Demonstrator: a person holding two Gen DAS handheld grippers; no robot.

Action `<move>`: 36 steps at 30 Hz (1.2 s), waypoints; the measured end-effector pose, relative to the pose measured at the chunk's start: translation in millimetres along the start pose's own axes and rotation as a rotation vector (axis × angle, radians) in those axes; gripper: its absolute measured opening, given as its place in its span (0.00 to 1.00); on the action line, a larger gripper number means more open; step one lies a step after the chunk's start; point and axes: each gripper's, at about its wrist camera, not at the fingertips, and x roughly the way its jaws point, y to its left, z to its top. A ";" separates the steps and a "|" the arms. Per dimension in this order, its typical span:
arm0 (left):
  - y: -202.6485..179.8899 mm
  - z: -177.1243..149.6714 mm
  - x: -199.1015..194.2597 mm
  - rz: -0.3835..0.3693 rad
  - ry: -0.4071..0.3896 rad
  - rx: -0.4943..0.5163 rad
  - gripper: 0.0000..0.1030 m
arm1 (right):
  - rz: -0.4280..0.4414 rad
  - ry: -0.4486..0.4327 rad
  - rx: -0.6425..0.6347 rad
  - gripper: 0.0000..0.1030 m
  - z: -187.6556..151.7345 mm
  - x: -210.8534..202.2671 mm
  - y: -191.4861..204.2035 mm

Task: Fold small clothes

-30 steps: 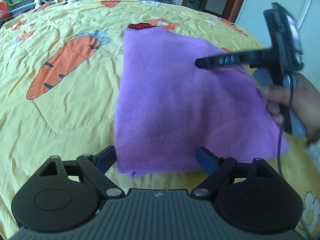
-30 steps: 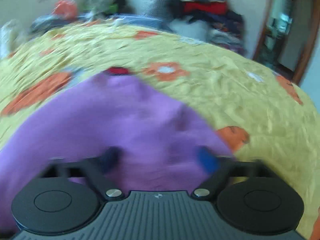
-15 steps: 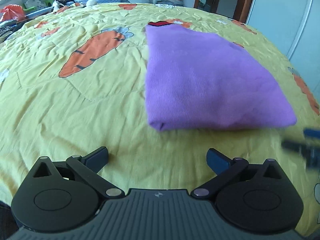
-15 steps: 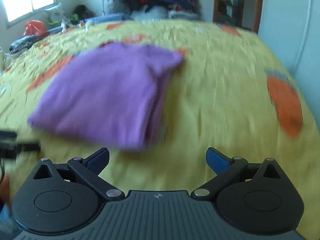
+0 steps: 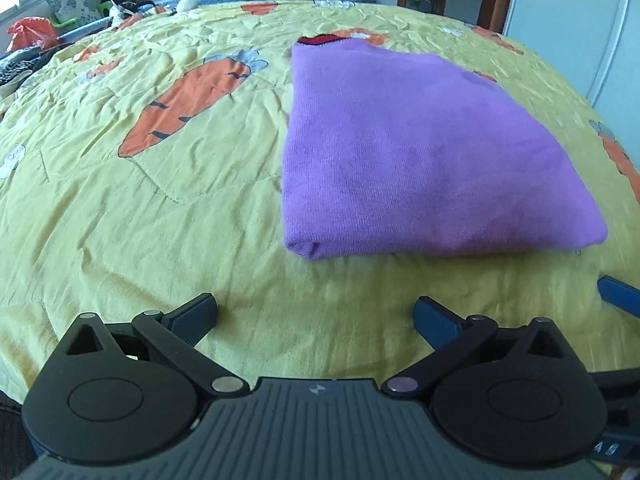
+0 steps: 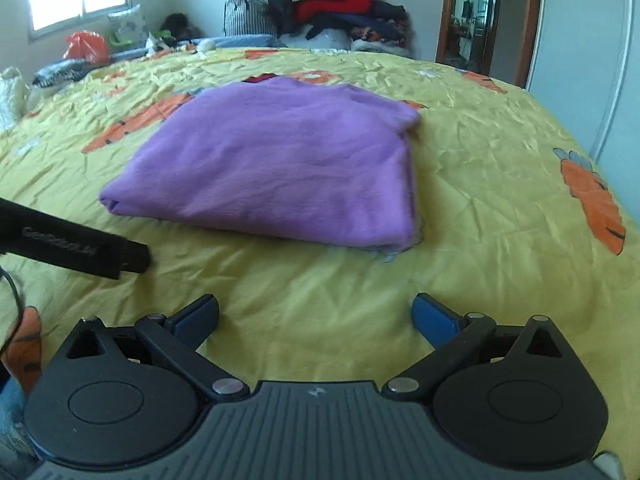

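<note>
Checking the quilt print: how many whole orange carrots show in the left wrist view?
1: the big orange carrot left of the folded purple knit garment. Partial ones sit at the right edge; others may be hidden.

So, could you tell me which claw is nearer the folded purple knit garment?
Roughly equal. The left claw sits open before the folded purple knit garment, off its near-left corner; the right claw sits open before its near edge.
</note>
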 end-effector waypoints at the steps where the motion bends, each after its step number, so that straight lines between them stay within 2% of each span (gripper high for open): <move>1: -0.6 -0.6 0.1 0.003 -0.009 -0.006 1.00 | 0.005 -0.011 0.001 1.00 0.0 1.9 0.4; 7: -4.9 -4.5 0.0 0.020 -0.053 -0.026 1.00 | -0.027 -0.056 0.030 1.00 -5.1 2.6 5.7; 12: -7.8 -5.4 0.1 0.010 -0.064 -0.010 1.00 | -0.023 -0.058 0.031 1.00 -4.6 3.3 5.9; 18: -9.8 -12.8 -0.8 0.009 -0.112 -0.004 1.00 | -0.024 -0.065 0.033 1.00 -6.7 2.3 6.5; 36: -8.5 -13.2 -0.6 0.000 -0.114 0.004 1.00 | -0.024 -0.065 0.033 1.00 -6.4 2.4 6.4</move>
